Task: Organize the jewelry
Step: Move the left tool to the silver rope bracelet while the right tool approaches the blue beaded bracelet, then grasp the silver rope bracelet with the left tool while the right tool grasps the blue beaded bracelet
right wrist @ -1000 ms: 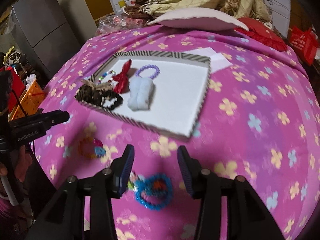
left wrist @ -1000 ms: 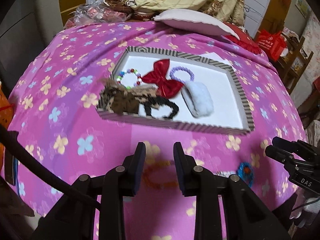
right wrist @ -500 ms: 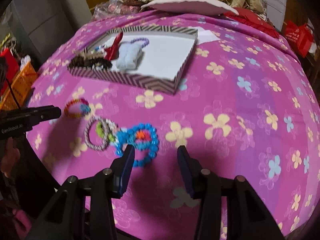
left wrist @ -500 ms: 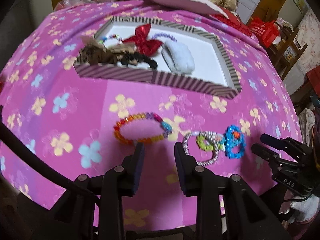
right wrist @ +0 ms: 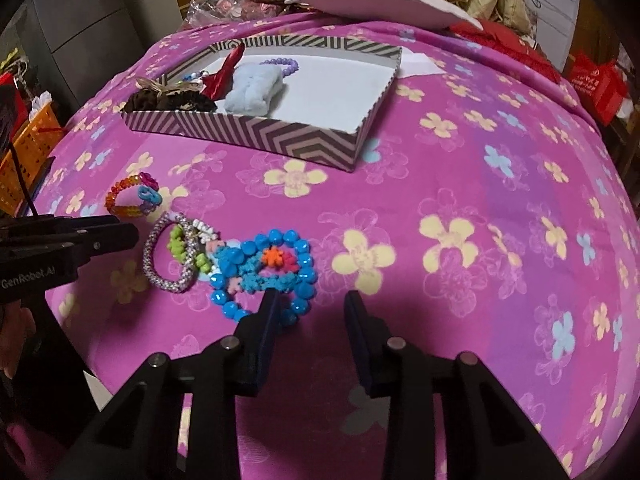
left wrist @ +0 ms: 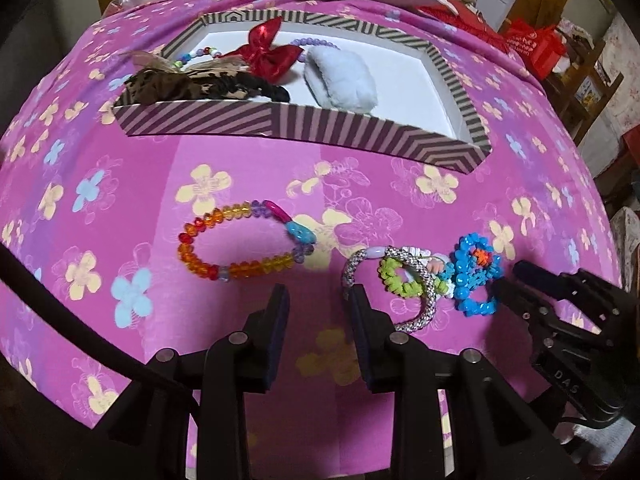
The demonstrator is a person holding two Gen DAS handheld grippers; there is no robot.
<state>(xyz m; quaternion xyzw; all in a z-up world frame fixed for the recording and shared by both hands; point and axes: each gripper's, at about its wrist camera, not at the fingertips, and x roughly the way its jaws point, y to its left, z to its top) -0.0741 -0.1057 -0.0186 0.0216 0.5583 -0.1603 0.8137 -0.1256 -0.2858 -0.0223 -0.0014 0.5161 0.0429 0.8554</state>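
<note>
An orange and rainbow bead bracelet lies on the pink cloth just ahead of my open, empty left gripper. To its right lie a silver rope bracelet with a green flower ring and a blue bead bracelet. My right gripper is open and empty, its left fingertip at the near edge of the blue bead bracelet. The striped tray behind holds a red bow, a white fluffy piece, dark scrunchies and bead bracelets.
The pink flowered cloth covers a table that drops off near my grippers. A white pillow and bedding lie behind the tray. An orange basket stands at the left, red bags at the right.
Both grippers have pulled back and dropped low toward the near edge of the table. The loose bracelets now lie right in front of the fingertips. Both stay open.
</note>
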